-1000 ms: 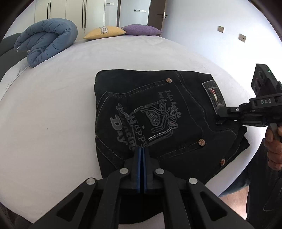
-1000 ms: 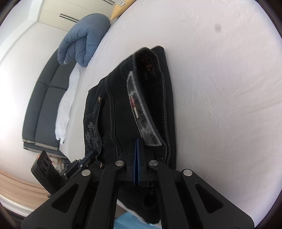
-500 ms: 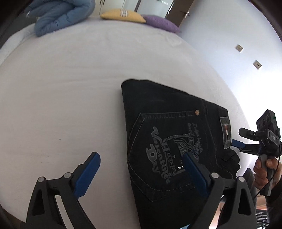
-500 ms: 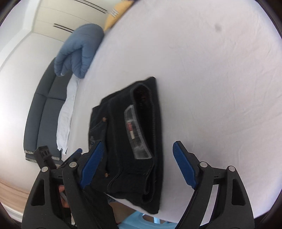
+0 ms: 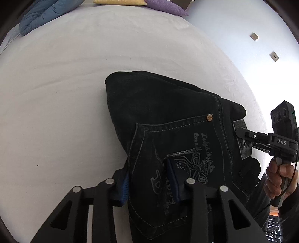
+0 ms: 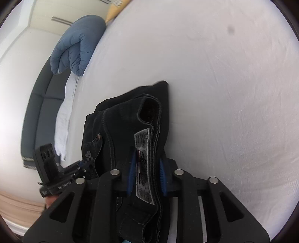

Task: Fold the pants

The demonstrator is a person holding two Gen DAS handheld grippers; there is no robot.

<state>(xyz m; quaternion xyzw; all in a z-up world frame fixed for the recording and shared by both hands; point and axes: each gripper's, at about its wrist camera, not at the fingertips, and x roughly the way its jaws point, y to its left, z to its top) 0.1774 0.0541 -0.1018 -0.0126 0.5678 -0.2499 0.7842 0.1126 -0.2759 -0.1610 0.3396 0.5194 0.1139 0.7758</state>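
The black jeans (image 5: 168, 115) are folded into a thick stack on the white bed (image 5: 56, 84), back pocket print facing up. My left gripper (image 5: 149, 179) is shut on the stack's near edge at the pocket, fabric bunched between its blue pads. My right gripper (image 6: 146, 173) is shut on the waistband with the grey label (image 6: 143, 153). It also shows in the left wrist view (image 5: 241, 131) at the right end of the jeans (image 6: 121, 127). The stack's near side looks raised off the bed.
A blue duvet (image 6: 78, 44) lies rolled at the head of the bed, with a yellow pillow (image 5: 119, 1) and a purple pillow (image 5: 164, 6). A dark sofa (image 6: 39, 104) runs along the bed's left side. The bed's edge is right under both grippers.
One second ago both grippers were shut; half a second ago both were open and drawn back. Now both have closed on the folded jeans, left at the pocket, right at the waistband.
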